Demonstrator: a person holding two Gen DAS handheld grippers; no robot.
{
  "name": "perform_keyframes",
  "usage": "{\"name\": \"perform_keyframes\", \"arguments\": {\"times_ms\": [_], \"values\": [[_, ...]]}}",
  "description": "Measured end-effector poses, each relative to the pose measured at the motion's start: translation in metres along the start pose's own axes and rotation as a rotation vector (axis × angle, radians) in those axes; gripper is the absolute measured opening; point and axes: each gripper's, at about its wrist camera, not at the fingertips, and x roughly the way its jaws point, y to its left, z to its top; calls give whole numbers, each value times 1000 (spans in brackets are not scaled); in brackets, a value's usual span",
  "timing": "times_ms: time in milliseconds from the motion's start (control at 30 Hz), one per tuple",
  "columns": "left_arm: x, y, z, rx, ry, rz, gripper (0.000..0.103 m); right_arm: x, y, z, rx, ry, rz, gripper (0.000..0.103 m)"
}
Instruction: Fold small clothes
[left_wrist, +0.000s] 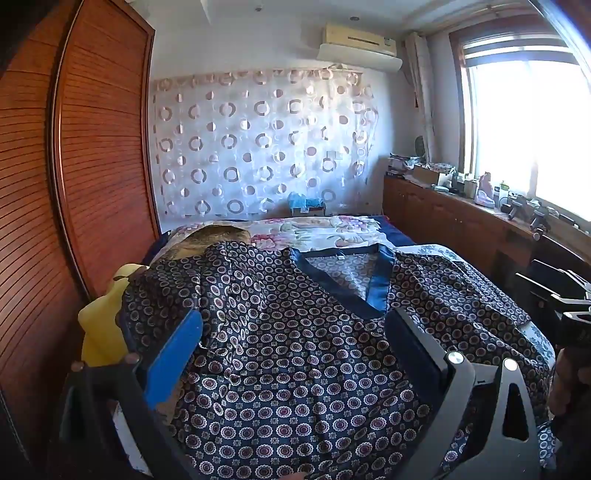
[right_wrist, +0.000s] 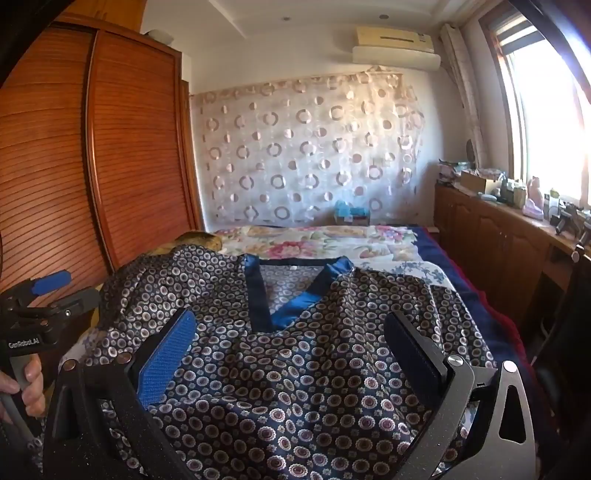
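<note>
Left gripper (left_wrist: 295, 347): jaws spread wide, nothing clamped; angled down over the cloth.
Right gripper (right_wrist: 291, 350): jaws likewise wide apart, gripping nothing; tilted down at the same garment.
Shirt (left_wrist: 295, 369): dark blue with small flower rings, lying flat and front-up on the bed, directly beneath and ahead of both claws; fabric showing between each pair of fingers, contact not clear.
Neckline (right_wrist: 288, 291): plain blue V band, just beyond the claw tips, point of the V aimed toward the claws.
Bed (right_wrist: 332, 240): floral cover stretching away past the collar.
Wardrobe (left_wrist: 92, 147): slatted brown doors, left of the left claw.
Hand (right_wrist: 22, 384): wrapped on the left handle, at the right view's left edge.
Window (left_wrist: 535, 129): bright, far right.
</note>
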Motion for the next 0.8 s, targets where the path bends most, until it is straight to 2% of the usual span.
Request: {"name": "perform_keyframes", "arguments": {"times_ms": [800], "values": [[-6,-2,7,8,-17,5,100,2,9,3,2,-1,-1,103]]}}
